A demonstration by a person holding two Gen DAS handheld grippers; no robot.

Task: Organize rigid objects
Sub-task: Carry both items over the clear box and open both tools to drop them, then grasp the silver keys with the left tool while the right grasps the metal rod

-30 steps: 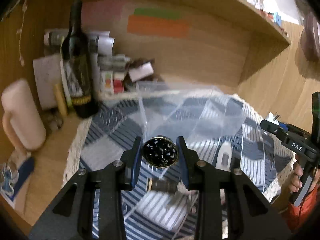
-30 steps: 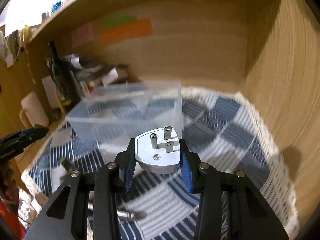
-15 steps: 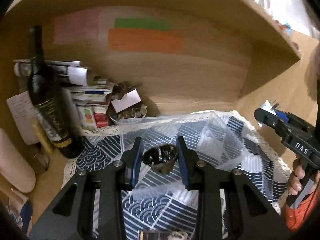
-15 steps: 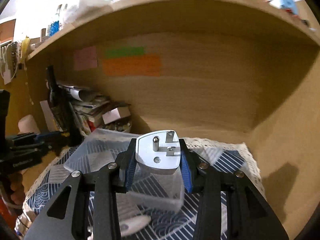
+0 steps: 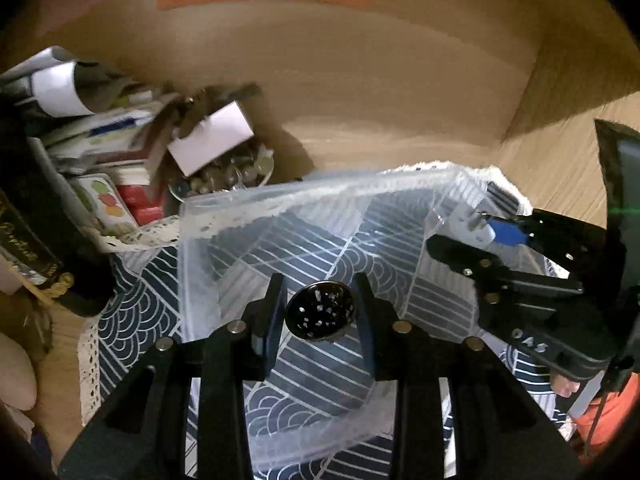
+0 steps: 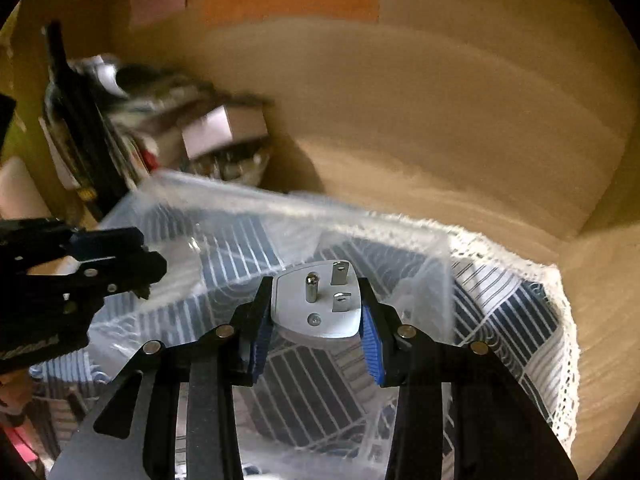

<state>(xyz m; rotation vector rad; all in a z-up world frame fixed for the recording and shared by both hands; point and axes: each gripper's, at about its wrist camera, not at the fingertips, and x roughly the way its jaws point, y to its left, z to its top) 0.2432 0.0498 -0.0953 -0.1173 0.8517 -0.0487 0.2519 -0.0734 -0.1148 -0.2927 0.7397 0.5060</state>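
Round dark metal cap (image 5: 320, 314) clamped in the left gripper (image 5: 320, 316) and white plug (image 6: 316, 302) clamped in the right gripper (image 6: 316, 320), both now carried from the patterned cloth (image 5: 136, 308) to above the clear plastic box (image 5: 280, 208), apparently ready for dropping in.

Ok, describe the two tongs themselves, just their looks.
Both the left tongs and the right tongs are matte black, two-fingered, with blue ribbed pads, silver pivot bolts and triangular cut-outs in the arms. White lettering marks the side of the right one. A bare hand and an orange sleeve show beneath it.
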